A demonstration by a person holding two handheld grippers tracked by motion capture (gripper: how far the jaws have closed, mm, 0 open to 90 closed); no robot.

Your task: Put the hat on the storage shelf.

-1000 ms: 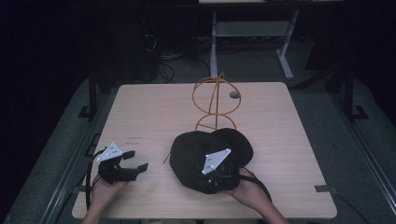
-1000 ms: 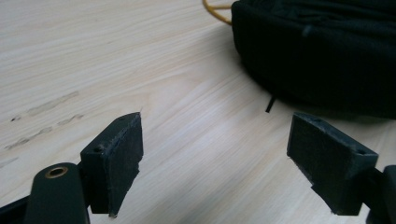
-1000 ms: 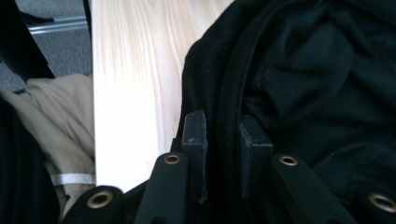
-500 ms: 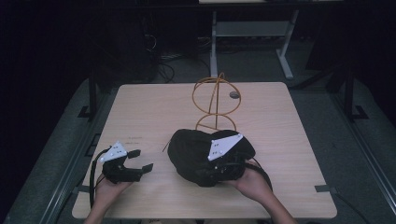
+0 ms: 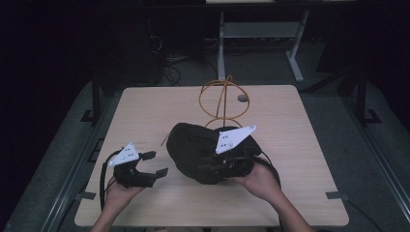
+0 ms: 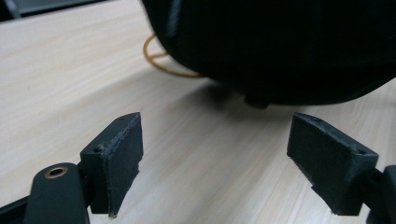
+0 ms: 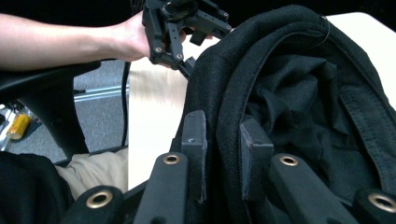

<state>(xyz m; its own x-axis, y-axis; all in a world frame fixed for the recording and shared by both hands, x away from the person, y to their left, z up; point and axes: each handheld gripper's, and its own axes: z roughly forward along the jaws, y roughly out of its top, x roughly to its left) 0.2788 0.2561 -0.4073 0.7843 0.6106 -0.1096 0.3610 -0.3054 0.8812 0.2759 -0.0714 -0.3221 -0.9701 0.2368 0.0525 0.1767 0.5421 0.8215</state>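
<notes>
A: Start at the left. What is the left gripper (image 5: 153,163) doing?

B: It sits low over the near left part of the table (image 5: 145,106), held in the person's left hand (image 5: 118,189). Its jaws stand wide apart with nothing between them. Its own view looks along them at bare wood, with the black cap (image 6: 280,42) looming just beyond.

A: And the cap from above?

B: The high view puts the black cap (image 5: 193,150) near the middle of the table, a little toward the person. Behind it stands an orange wire stand (image 5: 221,99), whose base ring (image 6: 161,58) peeks out beside the cap in the left gripper view.

A: The right side?

B: From above, the right gripper (image 5: 227,162) lies against the cap's near right edge, its jaws hard to make out. Its own view settles that: the right gripper (image 7: 223,154) has its jaws pinched on a fold of the cap's rim, showing the cap's lining (image 7: 299,107). Farther off, the left gripper (image 7: 184,28) appears past the fabric.
</notes>
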